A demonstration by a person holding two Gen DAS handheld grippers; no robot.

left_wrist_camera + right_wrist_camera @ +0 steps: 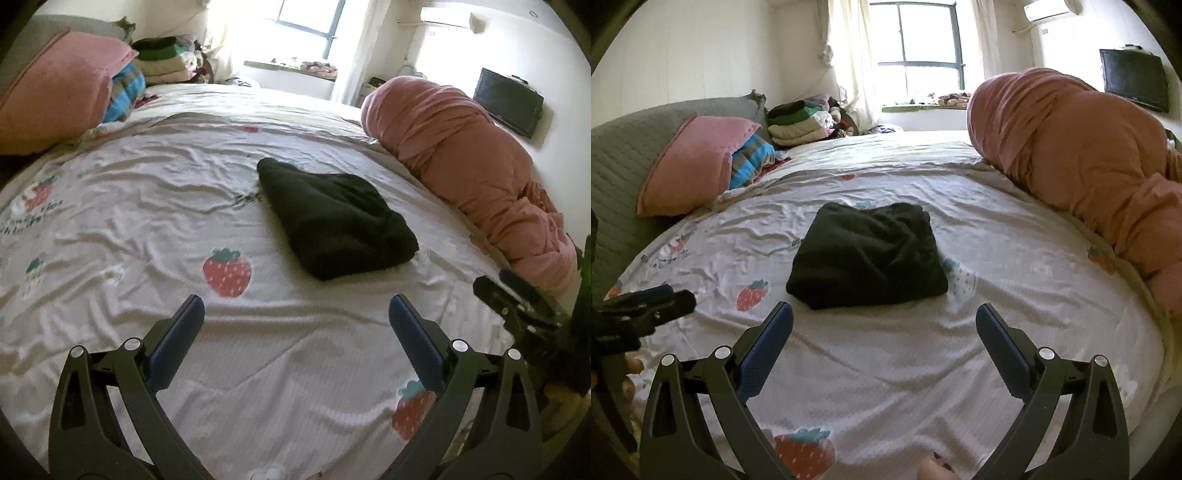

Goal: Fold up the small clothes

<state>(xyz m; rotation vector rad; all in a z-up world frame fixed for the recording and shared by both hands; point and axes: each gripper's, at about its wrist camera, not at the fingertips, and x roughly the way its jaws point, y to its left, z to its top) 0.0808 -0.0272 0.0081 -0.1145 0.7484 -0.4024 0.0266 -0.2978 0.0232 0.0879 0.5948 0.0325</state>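
Strawberry-print bedsheet (pixel 886 369) across a bedroom, window far behind, pink rolled duvet (pixel 1071 158) along the right, pink pillow (pixel 698 162) and stack of folded clothes (pixel 801 122) far left. Dark garment (pixel 868 254) lying folded in a compact block mid-bed, just beyond left gripper (pixel 295 317) and right gripper (pixel 884 319), both spread wide and gripping nothing; probably best lifted by pinching all layers at the near edge, low and level, to keep the folds. Hard to make out: layer count, garment type, far edge.
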